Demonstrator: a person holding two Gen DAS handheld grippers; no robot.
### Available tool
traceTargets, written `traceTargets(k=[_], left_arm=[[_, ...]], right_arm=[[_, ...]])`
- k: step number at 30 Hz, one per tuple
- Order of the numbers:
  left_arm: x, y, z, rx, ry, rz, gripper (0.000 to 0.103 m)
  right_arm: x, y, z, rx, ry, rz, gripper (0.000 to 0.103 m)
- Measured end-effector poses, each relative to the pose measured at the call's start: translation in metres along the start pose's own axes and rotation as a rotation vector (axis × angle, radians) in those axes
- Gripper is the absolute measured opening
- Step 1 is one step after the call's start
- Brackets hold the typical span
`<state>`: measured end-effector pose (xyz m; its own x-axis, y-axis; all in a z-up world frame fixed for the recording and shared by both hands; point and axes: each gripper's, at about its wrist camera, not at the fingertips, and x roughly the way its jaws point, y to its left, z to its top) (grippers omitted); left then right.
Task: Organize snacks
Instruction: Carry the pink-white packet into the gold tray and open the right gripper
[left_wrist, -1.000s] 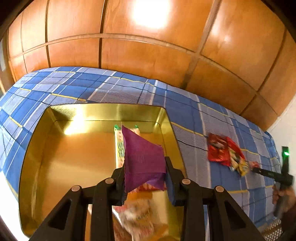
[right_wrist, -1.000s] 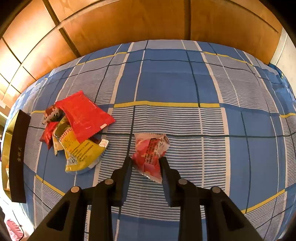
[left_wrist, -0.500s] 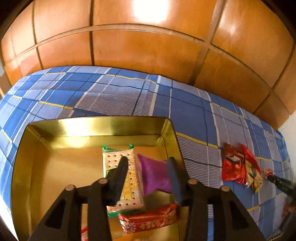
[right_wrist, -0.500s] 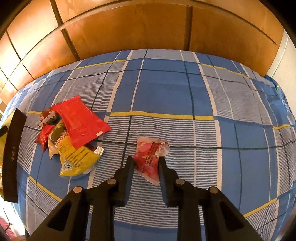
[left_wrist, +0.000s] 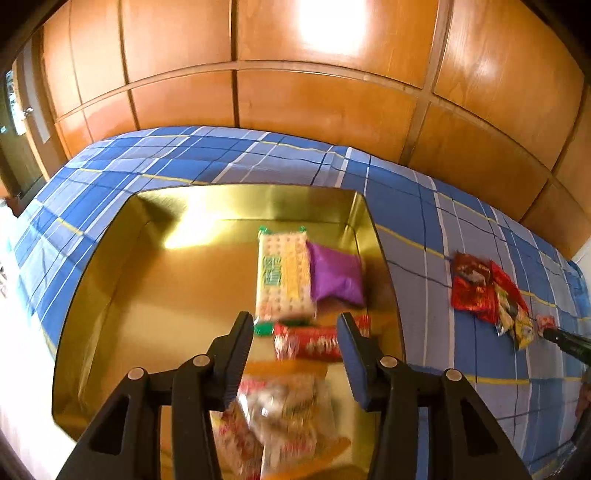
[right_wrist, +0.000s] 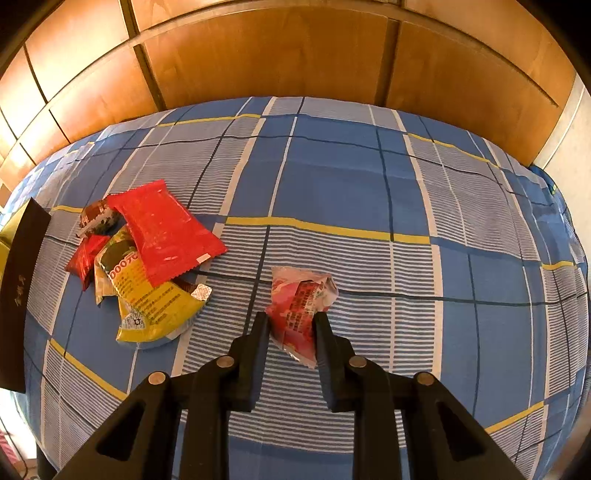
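My left gripper (left_wrist: 295, 326) is open and empty above the gold tin (left_wrist: 110, 266). In the tin lie a purple packet (left_wrist: 334, 275), a white cracker pack (left_wrist: 282, 275), a red packet (left_wrist: 314, 343) and a clear bag of snacks (left_wrist: 284, 413). My right gripper (right_wrist: 290, 326) has its fingers on both sides of a pink-red packet (right_wrist: 301, 302) lying on the plaid cloth (right_wrist: 332, 177), gripping it. A pile of a red packet (right_wrist: 162, 229), a yellow packet (right_wrist: 151, 299) and small wrappers lies to its left; the pile also shows in the left wrist view (left_wrist: 487, 295).
The tin's dark outer wall (right_wrist: 18, 295) stands at the left edge of the right wrist view. Wooden panels (left_wrist: 295, 103) rise behind the cloth-covered surface. The right gripper's tip (left_wrist: 569, 341) shows at the right edge of the left wrist view.
My left gripper opened and let the purple packet drop into the tin beside the cracker pack, then drew back. My right gripper stayed on the pink-red packet.
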<state>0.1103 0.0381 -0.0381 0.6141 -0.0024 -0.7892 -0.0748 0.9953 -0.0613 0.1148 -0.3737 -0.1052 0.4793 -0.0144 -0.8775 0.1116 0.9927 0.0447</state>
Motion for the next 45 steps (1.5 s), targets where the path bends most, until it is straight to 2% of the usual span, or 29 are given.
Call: traceTargets(k=[10, 19, 27, 34, 37, 39, 45], left_arm=[[-0.029, -0.002, -0.031, 0.042, -0.036, 0.028, 0.051], [-0.038, 0.003, -0.043, 0.059, -0.055, 0.062, 0.053], [-0.048, 0.02, -0.043, 0.001, -0.102, 0.086, 0.057], [-0.072, 0.036, -0.038, -0.06, -0.213, 0.141, 0.06], [-0.083, 0.044, -0.036, -0.088, -0.26, 0.17, 0.067], [-0.089, 0.052, -0.033, -0.11, -0.283, 0.181, 0.067], [-0.096, 0.066, -0.034, -0.141, -0.298, 0.201, 0.067]], right_arm=[[-0.001, 0.006, -0.001, -0.034, -0.003, 0.008, 0.023], [-0.003, 0.011, -0.006, -0.058, -0.003, 0.004, 0.022], [-0.006, 0.015, -0.012, -0.078, 0.024, -0.004, 0.019], [-0.027, 0.041, -0.024, -0.123, -0.004, 0.029, 0.019], [-0.041, 0.054, -0.028, -0.141, -0.032, 0.064, 0.019], [-0.05, 0.069, -0.031, -0.16, -0.051, 0.104, 0.019], [-0.076, 0.143, -0.034, -0.289, -0.106, 0.257, 0.019]])
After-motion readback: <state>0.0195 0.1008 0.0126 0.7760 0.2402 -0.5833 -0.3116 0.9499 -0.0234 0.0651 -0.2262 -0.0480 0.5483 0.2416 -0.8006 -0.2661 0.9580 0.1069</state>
